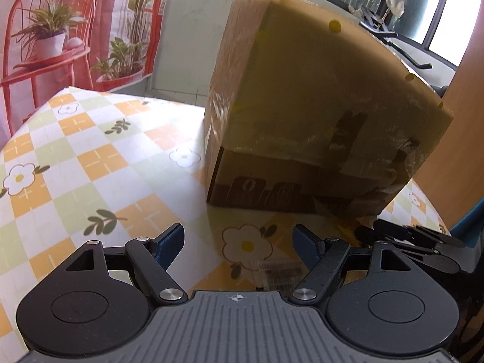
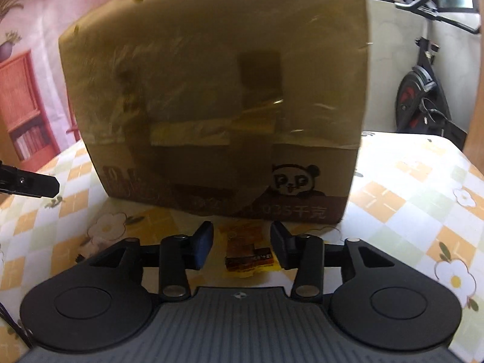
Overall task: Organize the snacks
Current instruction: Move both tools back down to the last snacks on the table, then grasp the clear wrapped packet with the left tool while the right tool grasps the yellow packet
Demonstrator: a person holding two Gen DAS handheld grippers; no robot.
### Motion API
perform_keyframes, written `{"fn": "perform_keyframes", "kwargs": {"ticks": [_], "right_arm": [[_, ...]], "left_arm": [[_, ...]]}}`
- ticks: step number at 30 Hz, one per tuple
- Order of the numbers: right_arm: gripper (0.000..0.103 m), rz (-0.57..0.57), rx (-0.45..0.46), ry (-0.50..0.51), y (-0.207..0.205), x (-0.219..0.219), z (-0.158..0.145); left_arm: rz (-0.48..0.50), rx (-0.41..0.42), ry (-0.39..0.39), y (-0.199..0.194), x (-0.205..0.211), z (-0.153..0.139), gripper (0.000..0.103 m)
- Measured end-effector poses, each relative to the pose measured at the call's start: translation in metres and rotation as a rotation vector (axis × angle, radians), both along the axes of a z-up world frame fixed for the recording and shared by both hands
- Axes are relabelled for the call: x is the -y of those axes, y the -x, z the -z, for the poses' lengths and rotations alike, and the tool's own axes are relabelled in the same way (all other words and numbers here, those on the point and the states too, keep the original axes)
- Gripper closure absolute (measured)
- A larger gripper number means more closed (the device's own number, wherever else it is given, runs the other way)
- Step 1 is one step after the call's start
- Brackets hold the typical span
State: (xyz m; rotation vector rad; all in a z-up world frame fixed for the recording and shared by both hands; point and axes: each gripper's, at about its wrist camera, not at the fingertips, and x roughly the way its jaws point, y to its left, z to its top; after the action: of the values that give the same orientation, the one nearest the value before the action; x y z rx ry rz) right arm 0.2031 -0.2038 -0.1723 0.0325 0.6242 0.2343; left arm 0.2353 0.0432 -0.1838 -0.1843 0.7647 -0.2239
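My left claw (image 1: 239,243) stands released, its blue pads wide apart over the bench (image 1: 90,157), with only the flowered cloth showing between them. The cardboard box (image 1: 317,115) is the landmark: it stands upright on the bench just beyond this claw, one corner turned toward me, its taped face in shadow. My right claw (image 1: 408,239) appears near the box's lower right corner in the left wrist view, low over the cloth.

From the right wrist view, my right claw (image 2: 242,246) is also released; the pads stand apart and press on nothing. Between them, flat on the bench and just in front of the box (image 2: 217,96), lies a small yellow-and-brown snack packet (image 2: 246,251); neither pad touches it as far as I can tell. The box's near face bears a panda print at its lower right and a strip of tape across its middle. The tip of my left claw (image 2: 33,186) enters from the left edge, beside the box's lower left corner. An exercise bike (image 2: 423,96) stands beyond the bench, to the right of the box.
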Motion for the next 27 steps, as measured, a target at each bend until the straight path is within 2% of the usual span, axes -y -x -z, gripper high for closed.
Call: {"fn": "perform_keyframes", "kwargs": {"ticks": [7, 17, 22, 27], "right_arm": [[0.055, 0.005, -0.059, 0.033, -0.015, -0.004, 0.016], [0.062, 0.021, -0.121, -0.022, -0.004, 0.002, 0.011], [0.062, 0.04, -0.091, -0.024, 0.017, -0.005, 0.015], [0.062, 0.046, -0.073, -0.024, 0.021, -0.007, 0.017]], "left_arm": [[0.006, -0.023, -0.007, 0.001, 0.0, 0.004, 0.023], [0.073, -0.048, -0.005, 0.004, 0.01, 0.015, 0.031], [0.135, -0.065, -0.021, 0.006, 0.023, 0.025, 0.04], [0.162, -0.078, -0.073, 0.01, 0.033, 0.032, 0.04]]}}
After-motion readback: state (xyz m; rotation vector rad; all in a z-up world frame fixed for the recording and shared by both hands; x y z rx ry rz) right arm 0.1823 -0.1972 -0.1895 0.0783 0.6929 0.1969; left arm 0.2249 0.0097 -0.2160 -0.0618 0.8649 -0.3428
